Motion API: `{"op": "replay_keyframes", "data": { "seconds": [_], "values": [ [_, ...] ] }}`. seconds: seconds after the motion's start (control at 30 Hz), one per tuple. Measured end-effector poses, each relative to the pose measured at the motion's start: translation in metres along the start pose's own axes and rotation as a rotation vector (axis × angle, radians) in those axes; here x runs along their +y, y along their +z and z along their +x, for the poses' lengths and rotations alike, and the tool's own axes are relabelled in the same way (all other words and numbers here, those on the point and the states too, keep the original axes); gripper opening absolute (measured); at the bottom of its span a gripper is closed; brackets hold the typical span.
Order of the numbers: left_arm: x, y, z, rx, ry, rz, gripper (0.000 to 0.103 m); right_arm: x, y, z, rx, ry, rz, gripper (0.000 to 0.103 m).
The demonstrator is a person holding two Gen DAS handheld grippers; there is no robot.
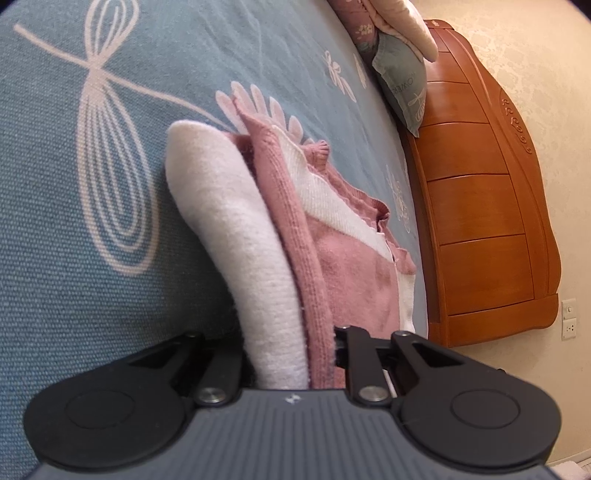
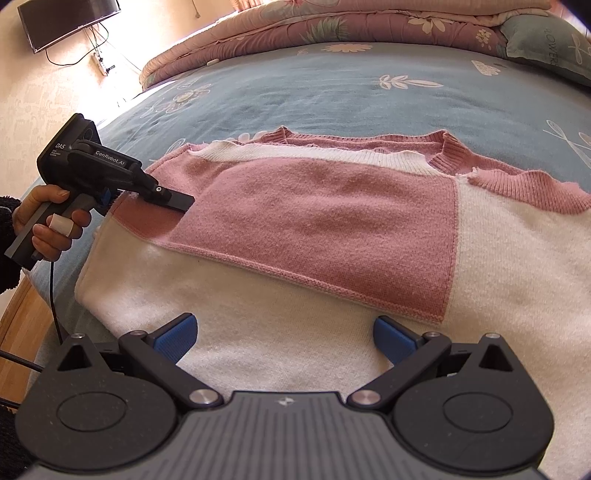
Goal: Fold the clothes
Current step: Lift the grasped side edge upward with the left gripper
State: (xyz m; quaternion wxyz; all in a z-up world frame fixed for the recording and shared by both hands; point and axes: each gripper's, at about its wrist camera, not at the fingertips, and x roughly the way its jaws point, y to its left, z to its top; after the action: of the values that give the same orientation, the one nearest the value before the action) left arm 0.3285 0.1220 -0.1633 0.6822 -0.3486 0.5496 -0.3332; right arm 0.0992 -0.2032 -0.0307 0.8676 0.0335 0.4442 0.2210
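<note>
A pink and white knitted sweater (image 2: pixel 314 221) lies spread on the blue bedsheet (image 2: pixel 332 92), a pink panel folded across its white body. My left gripper (image 2: pixel 179 201), held by a person's hand (image 2: pixel 48 221), is shut on the sweater's left edge. In the left wrist view the pinched fold of the sweater (image 1: pixel 343 266), white and pink layers together, runs away from between the fingers of the left gripper (image 1: pixel 284 354). My right gripper (image 2: pixel 284 336) is open just above the sweater's near white part, and nothing sits between its blue pads (image 2: pixel 177 338).
A folded floral quilt (image 2: pixel 332 22) and a grey-green pillow (image 2: pixel 546 44) lie at the far side of the bed. A wooden headboard (image 1: pixel 480 206) stands behind the pillow (image 1: pixel 402 85). A wall-mounted screen (image 2: pixel 66 18) hangs at the upper left.
</note>
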Motion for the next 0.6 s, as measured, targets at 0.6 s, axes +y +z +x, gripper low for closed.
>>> {"op": "replay_keyframes", "data": {
  "seconds": [0.6],
  "values": [
    [-0.026,-0.003,-0.005,-0.009,0.087,0.082,0.012,0.002,-0.002,0.0,-0.004,-0.004,-0.009,0.103]
  ]
}}
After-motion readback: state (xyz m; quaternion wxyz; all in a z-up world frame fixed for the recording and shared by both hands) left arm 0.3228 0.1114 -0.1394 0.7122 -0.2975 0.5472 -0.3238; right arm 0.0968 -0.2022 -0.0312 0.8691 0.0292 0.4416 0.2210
